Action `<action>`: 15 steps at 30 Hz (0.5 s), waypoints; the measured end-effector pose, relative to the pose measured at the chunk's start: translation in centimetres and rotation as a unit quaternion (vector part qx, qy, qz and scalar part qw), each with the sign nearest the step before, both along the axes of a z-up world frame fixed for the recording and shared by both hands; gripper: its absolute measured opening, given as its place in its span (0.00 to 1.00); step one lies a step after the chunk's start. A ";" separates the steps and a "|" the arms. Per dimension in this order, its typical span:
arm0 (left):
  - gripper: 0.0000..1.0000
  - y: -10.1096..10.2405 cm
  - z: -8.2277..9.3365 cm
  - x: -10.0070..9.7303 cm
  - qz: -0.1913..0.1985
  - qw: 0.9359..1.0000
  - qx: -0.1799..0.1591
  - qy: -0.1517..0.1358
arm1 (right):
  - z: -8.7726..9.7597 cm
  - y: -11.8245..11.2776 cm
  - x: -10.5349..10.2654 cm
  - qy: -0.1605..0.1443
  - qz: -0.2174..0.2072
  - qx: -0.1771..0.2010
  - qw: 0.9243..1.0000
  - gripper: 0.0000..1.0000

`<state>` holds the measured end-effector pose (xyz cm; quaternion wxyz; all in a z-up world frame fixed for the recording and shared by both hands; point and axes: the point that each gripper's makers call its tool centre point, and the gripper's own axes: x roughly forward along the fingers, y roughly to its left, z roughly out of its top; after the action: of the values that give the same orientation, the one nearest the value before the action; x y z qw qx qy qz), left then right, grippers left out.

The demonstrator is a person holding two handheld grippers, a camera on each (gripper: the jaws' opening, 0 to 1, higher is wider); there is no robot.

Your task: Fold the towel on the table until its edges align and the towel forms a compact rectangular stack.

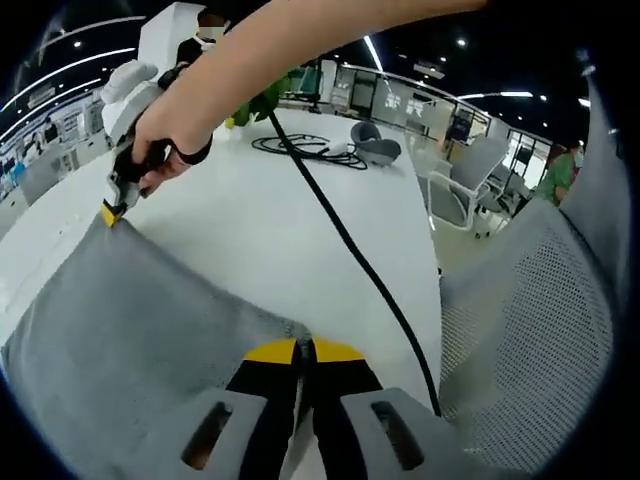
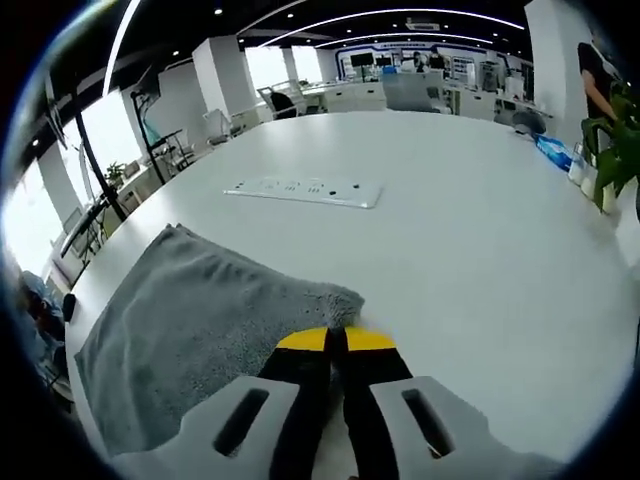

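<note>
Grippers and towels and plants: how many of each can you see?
Grippers: 2, the left gripper and the right gripper, each shut on a corner of the towel.
Towels: 1, the grey towel.
Plants: 1, the green plant.
Total: 4.

Grey towel (image 2: pixel 205 330), flat on white table (image 2: pixel 450 250), corners pinched

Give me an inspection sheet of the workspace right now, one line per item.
Surface: white table, large bare areas.
Job's things: grey towel lying on the table, two corners pinched.
Clutter: white power strip; coiled black cord; green plant.
Grippers: left gripper shut on towel; right gripper shut on towel corner.
Cables: black cable running across the table.
Surroundings: mesh chair; open office with desks and ceiling lights.
</note>
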<state>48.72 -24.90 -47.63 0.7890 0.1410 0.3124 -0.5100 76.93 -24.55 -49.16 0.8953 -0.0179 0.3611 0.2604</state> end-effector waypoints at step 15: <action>0.04 2.4 4.4 0.1 0.041 0.998 -0.031 -0.034 | 3.5 1.5 0.9 -0.025 0.006 -0.001 1.000 0.00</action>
<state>48.84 -22.53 -43.25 0.8237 0.1206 0.2747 -0.4812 77.83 -23.02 -45.64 0.9023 -0.0274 0.3386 0.2654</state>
